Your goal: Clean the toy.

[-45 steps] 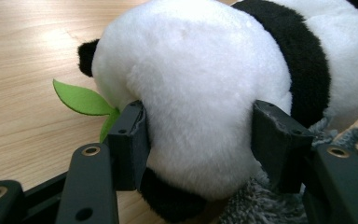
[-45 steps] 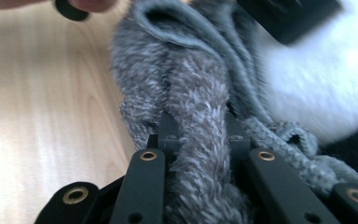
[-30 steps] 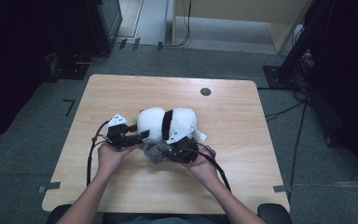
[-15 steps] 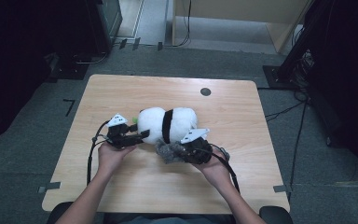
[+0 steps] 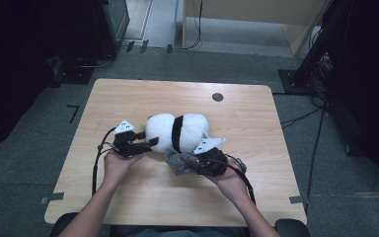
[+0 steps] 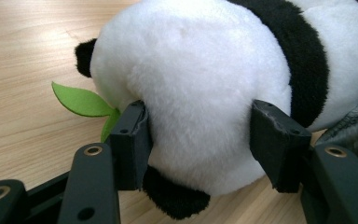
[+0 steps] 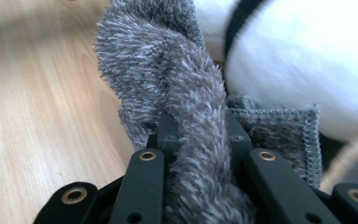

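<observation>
A white and black panda plush (image 5: 177,131) lies on the wooden table (image 5: 128,96). My left gripper (image 5: 150,143) is shut on its white head (image 6: 196,107), the pads pressing into the fur on both sides. A green felt leaf (image 6: 81,100) sticks out beside the left pad. My right gripper (image 5: 193,163) is shut on a bunched grey fluffy cloth (image 5: 180,163), which rises between its jaws in the right gripper view (image 7: 200,135) and touches the panda's near side. A stitched hem of the cloth (image 7: 279,135) shows to the right.
A round dark grommet (image 5: 217,97) sits in the table near its far edge. Cables trail from both grippers across the near part of the table. Dark equipment stands on the floor at the left and right.
My right gripper has shifted a little to the right and slightly up with the grey cloth in it. The left gripper and the panda have stayed in place.
</observation>
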`<state>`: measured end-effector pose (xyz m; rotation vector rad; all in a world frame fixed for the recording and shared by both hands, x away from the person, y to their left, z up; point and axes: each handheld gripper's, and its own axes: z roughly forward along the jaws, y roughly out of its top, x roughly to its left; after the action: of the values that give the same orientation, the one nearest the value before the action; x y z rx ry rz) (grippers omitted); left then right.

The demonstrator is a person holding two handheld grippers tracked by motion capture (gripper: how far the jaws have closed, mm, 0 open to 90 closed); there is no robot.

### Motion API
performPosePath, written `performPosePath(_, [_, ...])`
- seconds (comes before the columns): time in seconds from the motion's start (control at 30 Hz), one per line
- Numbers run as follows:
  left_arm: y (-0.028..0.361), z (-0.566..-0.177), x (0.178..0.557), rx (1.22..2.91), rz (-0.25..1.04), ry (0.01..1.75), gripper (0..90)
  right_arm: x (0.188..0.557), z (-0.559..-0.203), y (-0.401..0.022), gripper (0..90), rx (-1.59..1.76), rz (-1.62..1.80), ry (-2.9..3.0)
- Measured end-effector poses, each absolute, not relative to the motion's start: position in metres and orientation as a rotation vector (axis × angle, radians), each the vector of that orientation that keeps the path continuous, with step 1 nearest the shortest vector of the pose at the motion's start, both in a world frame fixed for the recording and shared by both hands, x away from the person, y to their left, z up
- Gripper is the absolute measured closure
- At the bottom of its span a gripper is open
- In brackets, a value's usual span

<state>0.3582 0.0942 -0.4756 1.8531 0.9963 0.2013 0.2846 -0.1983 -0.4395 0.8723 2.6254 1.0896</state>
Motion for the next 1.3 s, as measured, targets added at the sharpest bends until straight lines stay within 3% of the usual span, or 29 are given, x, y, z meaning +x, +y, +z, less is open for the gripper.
performPosePath(0.8, [0.092, -0.473, 0.359, 1.860, 0.204, 1.004, 41.7, 0.323, -0.463, -0.111, 75.4, 0.786, 1.086, 2.685])
performPosePath(1.3, [0.092, -0.474, 0.359, 1.865, 0.210, 1.003, 41.7, 0.331, -0.465, -0.122, 75.3, 0.840, 1.095, 2.657])
